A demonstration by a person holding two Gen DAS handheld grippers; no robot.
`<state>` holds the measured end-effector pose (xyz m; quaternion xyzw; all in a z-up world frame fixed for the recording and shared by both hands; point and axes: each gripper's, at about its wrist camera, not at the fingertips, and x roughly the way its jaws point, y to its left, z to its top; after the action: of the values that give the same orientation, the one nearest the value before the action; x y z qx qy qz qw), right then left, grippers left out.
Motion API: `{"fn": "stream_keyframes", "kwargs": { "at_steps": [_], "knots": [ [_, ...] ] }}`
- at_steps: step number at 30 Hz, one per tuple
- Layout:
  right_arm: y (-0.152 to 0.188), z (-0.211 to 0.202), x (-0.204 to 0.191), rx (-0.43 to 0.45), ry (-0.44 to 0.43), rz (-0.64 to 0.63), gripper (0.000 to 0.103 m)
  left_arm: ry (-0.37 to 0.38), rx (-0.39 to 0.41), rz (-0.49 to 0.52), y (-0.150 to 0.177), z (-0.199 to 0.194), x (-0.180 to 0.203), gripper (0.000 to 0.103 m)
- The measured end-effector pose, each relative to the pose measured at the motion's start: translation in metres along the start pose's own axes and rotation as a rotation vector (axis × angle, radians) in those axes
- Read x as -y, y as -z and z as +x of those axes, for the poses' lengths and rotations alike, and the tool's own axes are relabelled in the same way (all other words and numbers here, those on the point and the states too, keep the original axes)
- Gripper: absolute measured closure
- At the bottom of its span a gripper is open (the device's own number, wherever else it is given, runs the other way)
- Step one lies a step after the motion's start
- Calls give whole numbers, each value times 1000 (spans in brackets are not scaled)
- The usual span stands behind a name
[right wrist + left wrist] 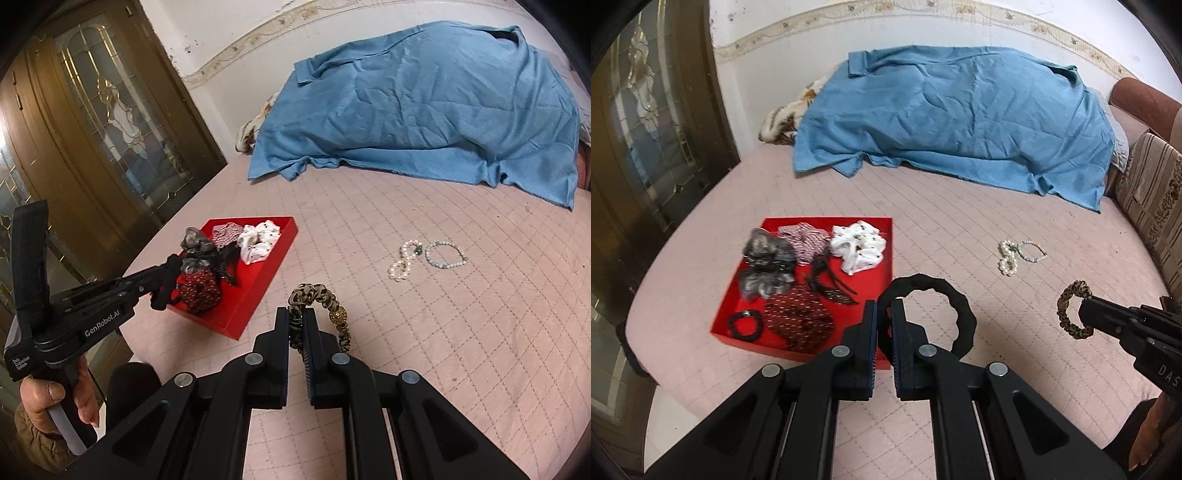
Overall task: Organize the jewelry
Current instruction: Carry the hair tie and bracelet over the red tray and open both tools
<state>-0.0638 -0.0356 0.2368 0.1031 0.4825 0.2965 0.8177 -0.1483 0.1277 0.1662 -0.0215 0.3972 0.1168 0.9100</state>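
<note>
With each hand-held gripper clenched, the left (884, 308) on a black scrunchie (934, 291) and the right (295, 317) on a leopard scrunchie (325, 299), both wanted releasing low inside the red tray (886, 227).

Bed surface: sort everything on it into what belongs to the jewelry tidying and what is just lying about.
Job:
red tray of scrunchies
black hair tie in left gripper
leopard scrunchie in right gripper
pearl bracelets

Lying about:
blue cloth
patterned blanket
</note>
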Motion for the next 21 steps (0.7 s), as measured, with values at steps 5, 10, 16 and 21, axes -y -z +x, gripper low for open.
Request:
{"fn": "stream_keyframes", "kwargs": {
  "at_steps": [5,10,16,21],
  "knots": [
    [3,-7,-16,6,-3,-25,95,-18,35,4,1,-18,-4,96],
    [3,-11,-31,10,-7,-48,95,-22,46,10,3,-25,-8,96],
    [-1,-7,-41,1,-16,-61,95,-20,33,-9,6,-24,-13,96],
    [-5,5,-46,-19,-27,-61,95,-14,4,-34,8,-13,-24,96]
  ]
}}
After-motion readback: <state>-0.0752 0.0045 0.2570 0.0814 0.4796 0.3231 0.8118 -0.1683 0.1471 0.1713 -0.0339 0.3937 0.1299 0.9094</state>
